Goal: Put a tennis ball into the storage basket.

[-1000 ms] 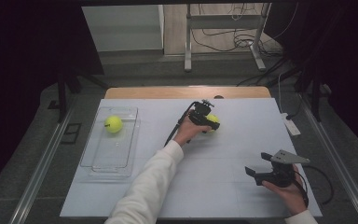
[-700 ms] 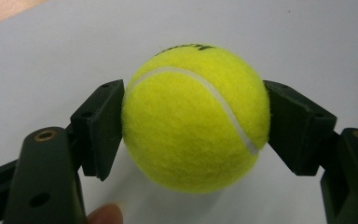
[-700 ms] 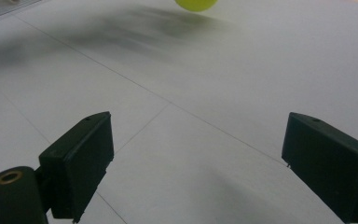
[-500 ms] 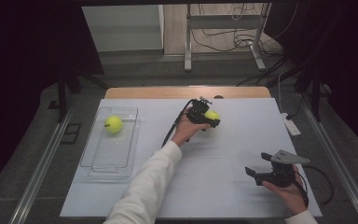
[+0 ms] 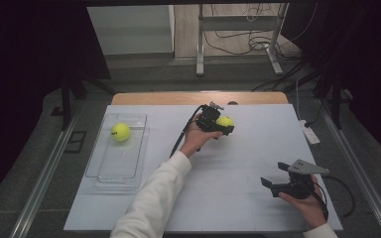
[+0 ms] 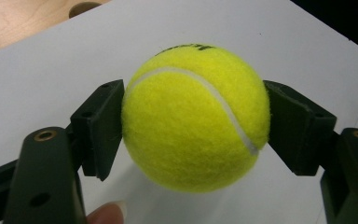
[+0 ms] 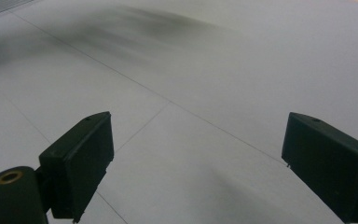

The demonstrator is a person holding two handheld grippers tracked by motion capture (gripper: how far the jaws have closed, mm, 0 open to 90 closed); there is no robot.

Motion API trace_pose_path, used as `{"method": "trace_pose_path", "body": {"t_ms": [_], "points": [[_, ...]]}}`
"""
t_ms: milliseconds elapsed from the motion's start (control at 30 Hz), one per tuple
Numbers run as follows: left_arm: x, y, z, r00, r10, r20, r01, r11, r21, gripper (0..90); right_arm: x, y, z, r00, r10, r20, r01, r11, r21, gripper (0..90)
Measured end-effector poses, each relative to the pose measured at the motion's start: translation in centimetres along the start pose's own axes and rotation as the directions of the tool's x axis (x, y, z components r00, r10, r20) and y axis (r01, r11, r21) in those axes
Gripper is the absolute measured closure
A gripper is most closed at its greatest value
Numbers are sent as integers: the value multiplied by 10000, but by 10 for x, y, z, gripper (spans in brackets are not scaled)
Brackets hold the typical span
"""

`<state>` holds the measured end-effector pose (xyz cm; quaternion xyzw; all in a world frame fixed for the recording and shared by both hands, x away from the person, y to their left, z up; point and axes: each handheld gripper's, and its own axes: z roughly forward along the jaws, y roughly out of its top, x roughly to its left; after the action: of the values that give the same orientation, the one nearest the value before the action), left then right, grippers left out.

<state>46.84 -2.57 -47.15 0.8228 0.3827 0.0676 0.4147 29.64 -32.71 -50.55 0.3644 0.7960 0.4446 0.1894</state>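
Over white table (image 5: pixel 129 208), left tongs (image 5: pixel 223 125) clamp ball (image 5: pixel 224 121).

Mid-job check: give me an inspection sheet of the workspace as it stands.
Surface: white table top, bare in the middle.
Job's things: held tennis ball; second tennis ball in clear tray.
Clutter: white remote-like object at the right edge.
Grippers: left gripper shut on the held ball; right gripper open, with nothing between its jaws.
Cables: black cable trails from the left gripper.
Surroundings: metal stand, floor cables behind.
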Motion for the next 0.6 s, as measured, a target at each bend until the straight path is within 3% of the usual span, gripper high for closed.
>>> {"method": "trace_pose_path", "body": {"t_ms": [500, 600], "points": [[-1, 0, -8, 9999, 71, 93, -68, 9996, -262, 267, 0, 0, 0, 10000, 5, 22, -5, 10000, 13, 93], [-3, 0, -12, 9991, -96, 404, 114, 9989, -457, 267, 0, 0, 0, 10000, 4, 10, -4, 10000, 15, 93]]}}
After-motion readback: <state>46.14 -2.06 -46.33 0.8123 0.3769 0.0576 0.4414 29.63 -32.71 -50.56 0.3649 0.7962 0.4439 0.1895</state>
